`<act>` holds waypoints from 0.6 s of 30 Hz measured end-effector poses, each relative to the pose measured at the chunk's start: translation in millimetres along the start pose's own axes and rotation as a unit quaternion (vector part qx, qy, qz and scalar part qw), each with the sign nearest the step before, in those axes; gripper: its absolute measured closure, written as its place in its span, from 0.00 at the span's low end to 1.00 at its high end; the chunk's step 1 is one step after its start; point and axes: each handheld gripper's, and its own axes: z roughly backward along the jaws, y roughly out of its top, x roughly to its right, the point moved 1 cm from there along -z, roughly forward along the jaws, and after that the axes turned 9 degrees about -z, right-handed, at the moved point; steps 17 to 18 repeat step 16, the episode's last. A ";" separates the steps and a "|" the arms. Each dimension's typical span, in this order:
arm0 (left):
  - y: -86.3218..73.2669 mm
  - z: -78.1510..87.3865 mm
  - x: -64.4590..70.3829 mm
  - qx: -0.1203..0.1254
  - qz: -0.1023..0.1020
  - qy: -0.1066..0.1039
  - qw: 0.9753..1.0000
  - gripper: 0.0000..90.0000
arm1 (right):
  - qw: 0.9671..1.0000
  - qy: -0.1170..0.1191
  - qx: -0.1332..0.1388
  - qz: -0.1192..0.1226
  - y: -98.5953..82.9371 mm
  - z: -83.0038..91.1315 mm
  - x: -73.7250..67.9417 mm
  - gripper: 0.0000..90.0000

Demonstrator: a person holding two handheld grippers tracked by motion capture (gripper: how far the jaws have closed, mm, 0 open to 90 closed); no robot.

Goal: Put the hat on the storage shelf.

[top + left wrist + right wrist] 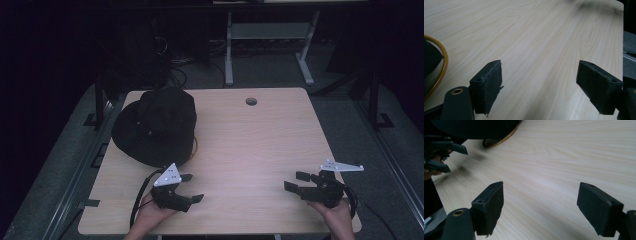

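— Hat (pixel 155 125) first: where is it lying?

— It is sitting at the far left of the counter (pixel 250 145), crown up, its brim reaching the counter's left edge. A yellow cord (pixel 194 147) is peeking out from under the brim on the near right side.

— And the tools?

— Both are hovering over the near edge, well apart from each other. The left tool (pixel 189 187) is sitting just in front of the hat's near brim, jaws spread wide and gripping nothing. The right tool (pixel 299 181) is out at the counter's right side, also gaping wide and empty.

— Which hand is closer, then?

— The left one, plainly. The hat is lying forward and slightly left of it, near but not touching. From the right tool the hat is lying far across the counter, up and to the left.

— Is the left tool pointing at it?

— Not really. In the left gripper view its jaws are aiming over bare wood, with the cord (pixel 441 67) curving at the left margin. I judge it is needing to turn left before reaching for the brim.
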 end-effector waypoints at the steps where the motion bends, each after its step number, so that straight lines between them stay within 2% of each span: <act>1: -0.3 0.3 -0.4 -0.001 0.000 0.000 1.000 0.23 | 1.000 -0.001 0.002 0.001 -2.9 0.2 1.5 0.23; 6: -1.3 -0.5 0.1 -0.004 0.003 0.002 1.000 0.23 | 1.000 -0.001 0.007 -0.011 -16.8 4.3 4.1 0.23; 11: -1.0 -3.2 1.7 -0.013 -0.006 0.000 1.000 0.23 | 1.000 -0.005 0.008 -0.009 -29.2 8.6 1.8 0.23; 14: -0.8 -3.4 3.4 -0.014 -0.008 -0.002 1.000 0.23 | 1.000 -0.004 0.020 -0.009 -38.5 11.4 -2.7 0.21; 16: -0.9 -3.5 5.0 -0.014 -0.007 -0.004 1.000 0.23 | 0.999 -0.002 0.040 -0.012 -46.7 12.0 -5.4 0.20; 18: -0.9 -3.5 5.0 -0.014 -0.007 -0.004 1.000 0.23 | 0.999 -0.002 0.040 -0.012 -46.7 12.0 -5.4 0.20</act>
